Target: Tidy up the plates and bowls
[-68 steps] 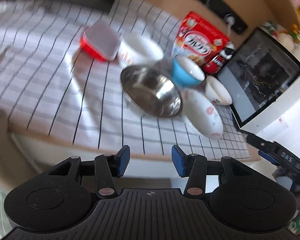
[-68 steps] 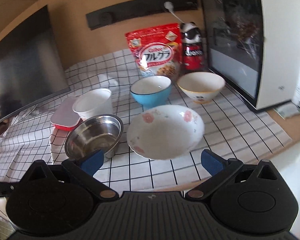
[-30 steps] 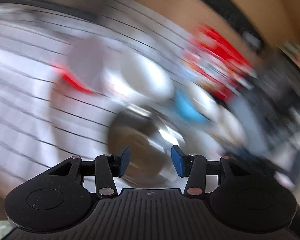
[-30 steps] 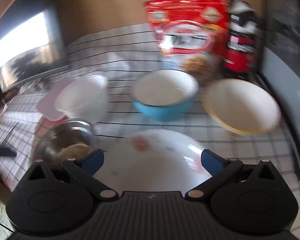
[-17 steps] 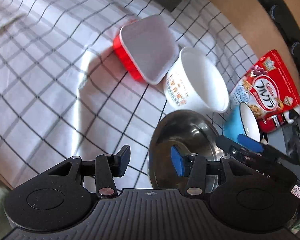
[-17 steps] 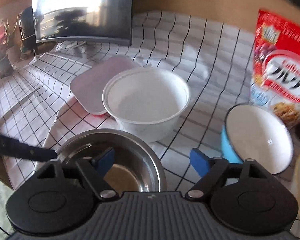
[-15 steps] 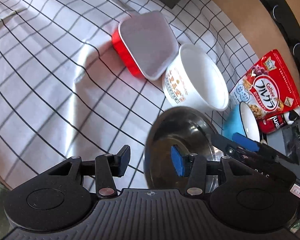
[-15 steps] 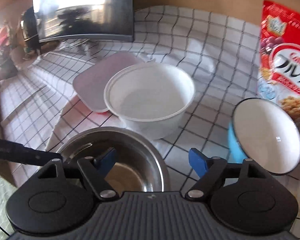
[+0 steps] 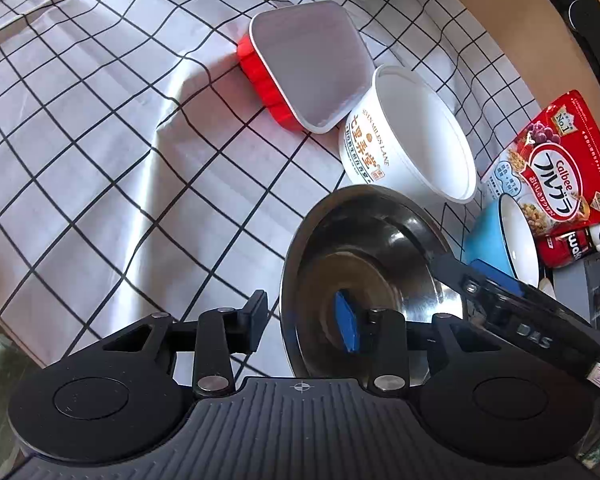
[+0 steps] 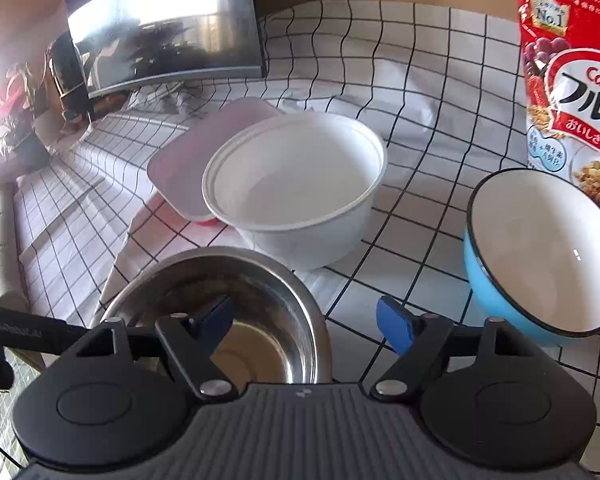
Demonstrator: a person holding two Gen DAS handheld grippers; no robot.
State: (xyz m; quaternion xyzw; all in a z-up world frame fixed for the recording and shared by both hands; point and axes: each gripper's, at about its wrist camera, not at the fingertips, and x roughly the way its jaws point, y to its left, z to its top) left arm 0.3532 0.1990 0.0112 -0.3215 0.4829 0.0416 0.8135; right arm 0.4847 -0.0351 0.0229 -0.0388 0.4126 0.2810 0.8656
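Left wrist view: the steel bowl (image 9: 364, 280) stands on the checked cloth (image 9: 100, 152), its near wall passing between the fingers of the left gripper (image 9: 306, 316). One finger lies outside the rim, the other inside the bowl; the jaws stand apart, straddling the wall with a gap still visible, so no clamp is made. From the opposite side the right gripper (image 10: 304, 324) straddles the far rim likewise, one blue pad inside and one outside, also parted. Just beyond the steel bowl sits a white tub (image 9: 408, 136), with a red box (image 9: 300, 76) beside it; to the right stand a blue bowl (image 10: 540, 252) and a red cereal bag (image 10: 572, 68). The step in hand appears to be securing the steel bowl for stacking. The next move likely calls for closing one gripper on the thin wall, then lifting level, since smooth metal may slip or tip against the neighbouring white tub.
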